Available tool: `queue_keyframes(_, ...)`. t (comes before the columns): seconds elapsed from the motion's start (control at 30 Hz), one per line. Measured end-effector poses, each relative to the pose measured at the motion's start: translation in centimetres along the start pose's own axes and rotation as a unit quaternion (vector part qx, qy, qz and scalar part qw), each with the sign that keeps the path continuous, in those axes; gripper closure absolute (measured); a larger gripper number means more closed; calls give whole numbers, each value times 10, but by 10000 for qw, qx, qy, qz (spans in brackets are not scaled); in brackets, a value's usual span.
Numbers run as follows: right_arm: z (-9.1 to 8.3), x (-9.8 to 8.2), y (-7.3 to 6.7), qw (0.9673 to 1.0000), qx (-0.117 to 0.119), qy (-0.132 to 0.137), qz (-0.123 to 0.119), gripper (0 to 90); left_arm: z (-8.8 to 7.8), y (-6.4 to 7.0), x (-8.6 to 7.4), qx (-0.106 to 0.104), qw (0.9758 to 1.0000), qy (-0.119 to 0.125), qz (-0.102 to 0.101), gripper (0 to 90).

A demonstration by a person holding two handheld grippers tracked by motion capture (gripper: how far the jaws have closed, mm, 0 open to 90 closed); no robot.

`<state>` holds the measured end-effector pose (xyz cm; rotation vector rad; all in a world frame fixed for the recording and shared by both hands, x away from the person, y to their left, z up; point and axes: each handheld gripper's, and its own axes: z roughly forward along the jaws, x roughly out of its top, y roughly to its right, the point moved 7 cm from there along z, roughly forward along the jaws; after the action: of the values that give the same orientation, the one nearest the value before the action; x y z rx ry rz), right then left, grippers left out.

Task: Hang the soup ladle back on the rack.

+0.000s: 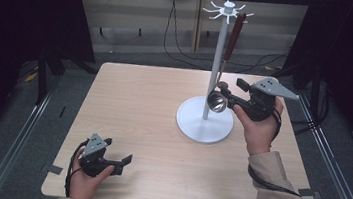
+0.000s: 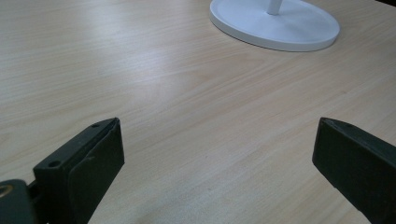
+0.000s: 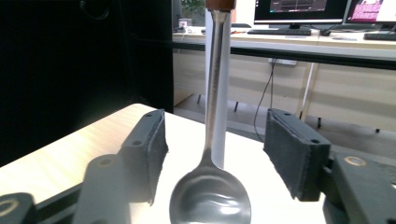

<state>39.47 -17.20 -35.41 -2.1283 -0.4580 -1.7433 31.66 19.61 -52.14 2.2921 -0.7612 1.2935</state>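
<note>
Right gripper (image 3: 212, 158) jaws stood apart either side of a hanging ladle (image 3: 211, 198), not touching it, white rack pole (image 1: 215, 63) just behind the bowl, round base (image 2: 275, 23) beyond left gripper (image 2: 217, 158), jaws wide apart over bare table (image 2: 140, 70).

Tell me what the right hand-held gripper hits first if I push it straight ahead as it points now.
Probably the spoon hanging on the white stand. The right hand-held gripper has its jaws open on either side of the metal neck, just above the bowl, not touching. How far ahead the neck lies is unclear.
</note>
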Motion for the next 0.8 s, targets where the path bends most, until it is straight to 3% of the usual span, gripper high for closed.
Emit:
queue_keyframes(0.3, -8, -12, -5, 9999, 117, -25, -55, 283, 0, 2, 0, 5, 10000, -33, 16, 21)
queue_keyframes(0.8, -20, -32, -7, 9998, 154, -116, -74, 211, 1, 3, 0, -46, 10000, -28, 6, 21)
